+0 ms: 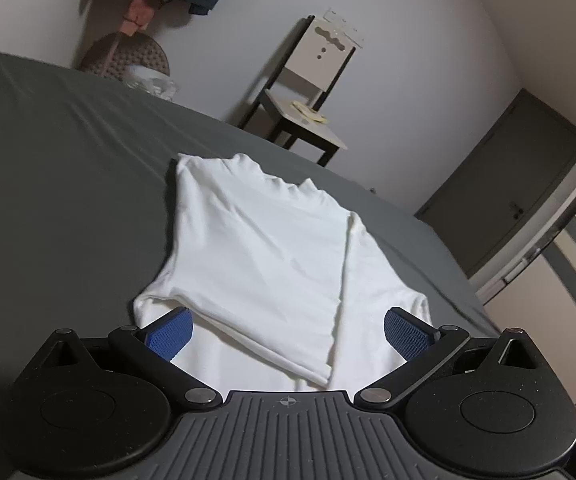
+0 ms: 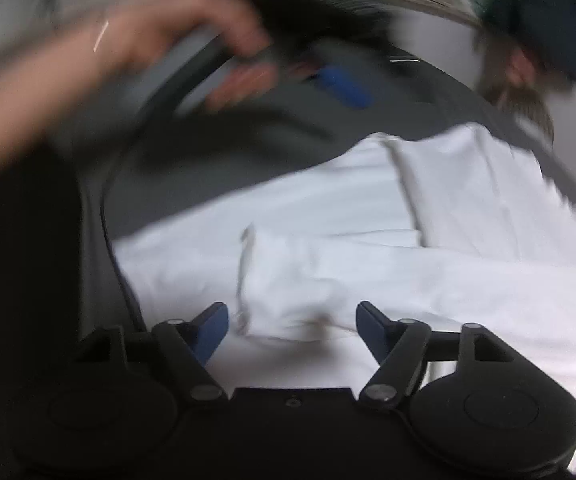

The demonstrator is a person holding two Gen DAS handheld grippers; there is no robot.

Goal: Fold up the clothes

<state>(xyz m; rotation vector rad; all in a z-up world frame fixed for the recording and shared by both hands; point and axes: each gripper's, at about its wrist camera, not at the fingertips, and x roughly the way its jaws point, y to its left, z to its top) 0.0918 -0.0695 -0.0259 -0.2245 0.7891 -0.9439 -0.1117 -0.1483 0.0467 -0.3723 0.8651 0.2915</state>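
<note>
A white shirt [image 1: 264, 252] lies partly folded on a grey bed sheet [image 1: 68, 152], one side flap turned over its middle. My left gripper [image 1: 288, 330] hovers open over the shirt's near edge, blue pads wide apart with cloth below them. In the blurred right wrist view the same white shirt [image 2: 368, 248] spreads across the sheet. There my right gripper [image 2: 292, 330] is open above a folded sleeve, nothing pinched. The left gripper [image 2: 344, 86] shows at the far side of that view, held by a person's hand [image 2: 160, 40].
A dark chair [image 1: 304, 96] with small items on its seat stands beyond the bed by the wall. A round woven basket [image 1: 128, 56] and a plastic bag sit at the bed's far edge. A grey door [image 1: 508, 184] is at the right. Bare sheet lies left of the shirt.
</note>
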